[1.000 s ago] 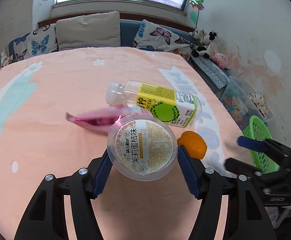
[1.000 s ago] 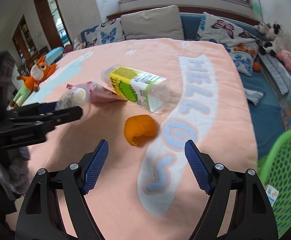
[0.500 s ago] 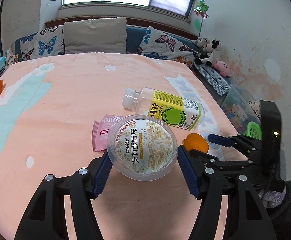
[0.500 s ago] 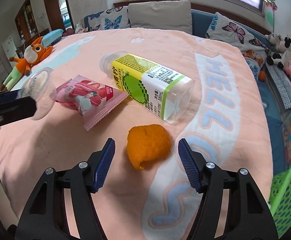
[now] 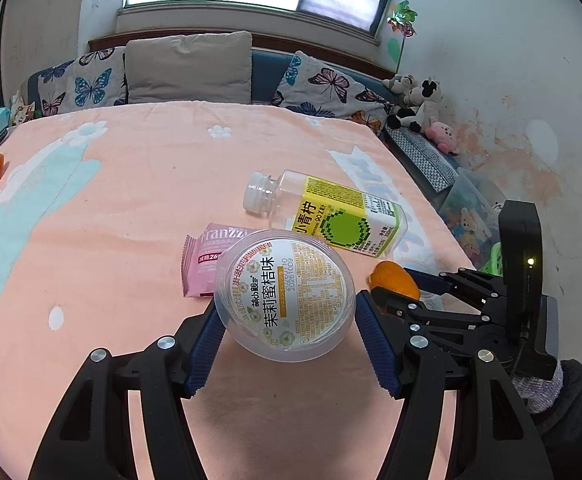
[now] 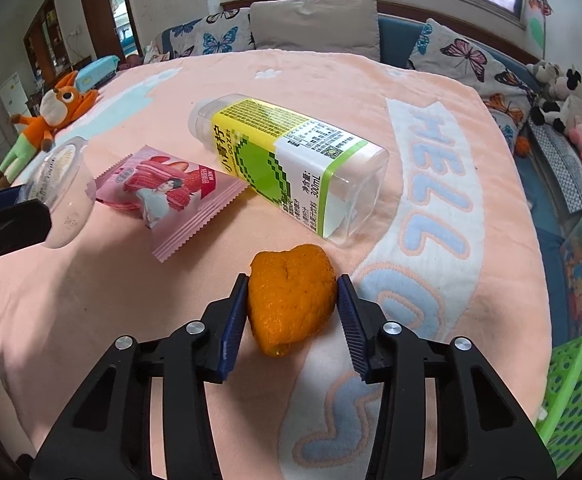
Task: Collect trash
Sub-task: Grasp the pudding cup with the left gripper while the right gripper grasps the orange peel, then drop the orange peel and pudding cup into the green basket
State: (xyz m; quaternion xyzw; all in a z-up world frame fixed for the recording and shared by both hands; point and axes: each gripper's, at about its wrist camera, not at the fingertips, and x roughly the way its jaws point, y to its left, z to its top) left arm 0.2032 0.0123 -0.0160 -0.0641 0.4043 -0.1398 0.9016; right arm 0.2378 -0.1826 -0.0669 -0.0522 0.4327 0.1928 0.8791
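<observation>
Bed (image 6: pixel 91 320) fills the room, covered by a peach blanket (image 5: pixel 151 184) with pale blue lettering, butterfly cushions (image 5: pixel 323 84) and a plain grey pillow (image 5: pixel 189 68) at the headboard end. Green plastic basket (image 6: pixel 575 392) sits off the bed's right side, low by the wall. Orange plush toy (image 6: pixel 47 118) lies near the far left edge of the blanket; small stuffed animals (image 6: pixel 563 92) are heaped along the right wall. Trash is clustered mid-blanket: clear plastic bottle (image 6: pixel 287 164) with a yellow-green label lies on its side, a pink snack wrapper (image 6: pixel 167 196) lies flat just beside it, one corner at the bottle's label. Left gripper (image 5: pixel 287 328) is clamped on a clear plastic cup (image 5: pixel 285 300) with a printed foil lid, blue pads pressing both sides, the cup lifted clear of the blanket and tilted lid toward the camera, in front of the wrapper. Right gripper (image 6: pixel 293 308) is down on the blanket near the bottle's base, jaws closing around an orange peel (image 6: pixel 291 296); both blue pads are touching the peel's sides, and the peel looks to be resting on the blanket, on the edge of the lettering. From the left view the two grippers sit just beside each other, apart.
</observation>
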